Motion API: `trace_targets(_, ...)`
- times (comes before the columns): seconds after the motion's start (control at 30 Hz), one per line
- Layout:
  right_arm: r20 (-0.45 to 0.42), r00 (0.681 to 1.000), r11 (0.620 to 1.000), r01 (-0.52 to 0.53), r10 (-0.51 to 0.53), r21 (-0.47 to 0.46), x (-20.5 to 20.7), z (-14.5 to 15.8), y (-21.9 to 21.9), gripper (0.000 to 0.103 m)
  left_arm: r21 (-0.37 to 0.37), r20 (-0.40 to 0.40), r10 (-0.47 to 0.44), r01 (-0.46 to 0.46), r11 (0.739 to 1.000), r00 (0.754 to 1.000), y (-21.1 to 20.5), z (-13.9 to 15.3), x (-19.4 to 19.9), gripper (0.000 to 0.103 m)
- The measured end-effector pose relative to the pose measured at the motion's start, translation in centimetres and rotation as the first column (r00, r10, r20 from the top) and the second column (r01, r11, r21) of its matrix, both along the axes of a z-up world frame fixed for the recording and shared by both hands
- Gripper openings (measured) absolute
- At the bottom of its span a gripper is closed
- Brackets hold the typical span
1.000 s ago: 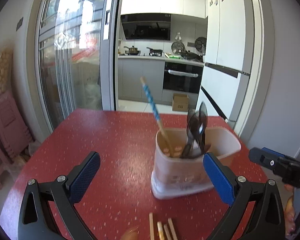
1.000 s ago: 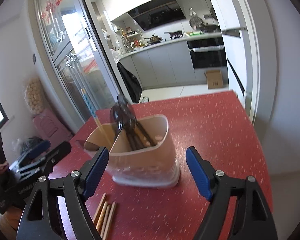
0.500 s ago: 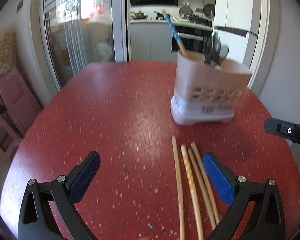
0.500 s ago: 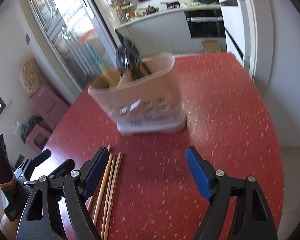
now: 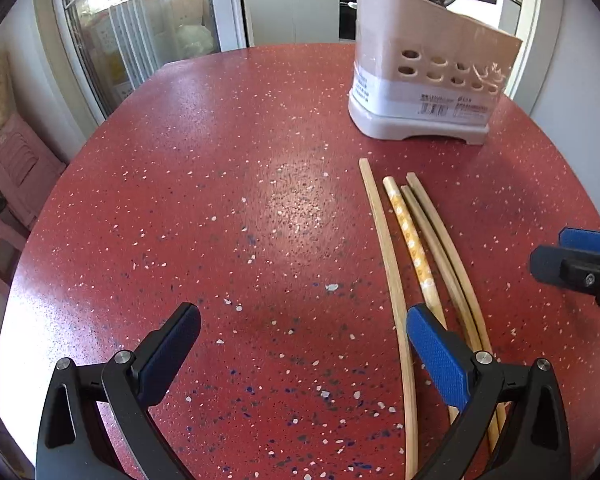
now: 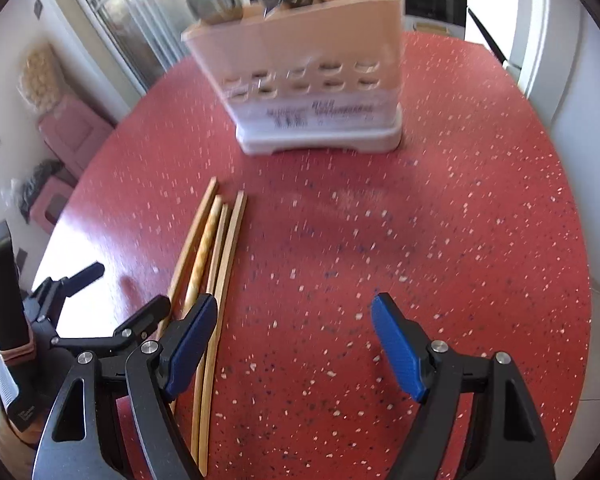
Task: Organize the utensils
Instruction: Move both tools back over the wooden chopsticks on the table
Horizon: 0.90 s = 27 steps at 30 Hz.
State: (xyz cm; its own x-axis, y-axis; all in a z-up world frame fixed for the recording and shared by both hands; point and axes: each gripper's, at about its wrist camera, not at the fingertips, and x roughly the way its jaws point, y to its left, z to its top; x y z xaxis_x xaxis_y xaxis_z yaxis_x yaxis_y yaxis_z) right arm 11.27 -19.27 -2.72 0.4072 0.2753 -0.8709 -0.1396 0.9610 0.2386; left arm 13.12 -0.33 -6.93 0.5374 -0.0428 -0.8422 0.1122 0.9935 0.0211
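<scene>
Item: four chopsticks [image 5: 404,240], pale wood, one with orange pattern, lying side by side on my red speckled table [image 5: 220,200] before the pink utensil holder [image 5: 428,72]; its label print is unreadable. My left gripper [image 5: 300,344] and right gripper [image 6: 292,340]: jaws apart, empty.

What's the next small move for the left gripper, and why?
Probably shift the left gripper sideways toward the chopsticks and lower it. Its jaws are open and empty over bare table, and four chopsticks lie loose in front of the holder, partly under its right finger. The right gripper is open too.
</scene>
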Motion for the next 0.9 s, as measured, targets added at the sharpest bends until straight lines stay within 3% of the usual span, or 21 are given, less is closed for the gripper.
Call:
trace_targets(0.3,-0.078,0.997,0.999,0.003,-0.006,-0.032,0.6,-1.3,1.1,0.082,0.033,0.020,0.010,-0.011,0.999,1.000,0.0,-0.2,1.2,0.103)
trace_targets(0.67,-0.111,0.994,0.996,0.001,-0.011,-0.084,1.1,-2.2,2.8,0.081,0.038,0.015,-0.008,0.007,0.999,1.000,1.6,0.2,2.8,0.103)
trace_targets(0.9,-0.106,0.994,0.989,-0.016,0.001,-0.144,0.8,-2.6,4.8,0.081,-0.019,0.013,0.028,-0.028,0.999,1.000,3.9,0.5,2.7,0.103)
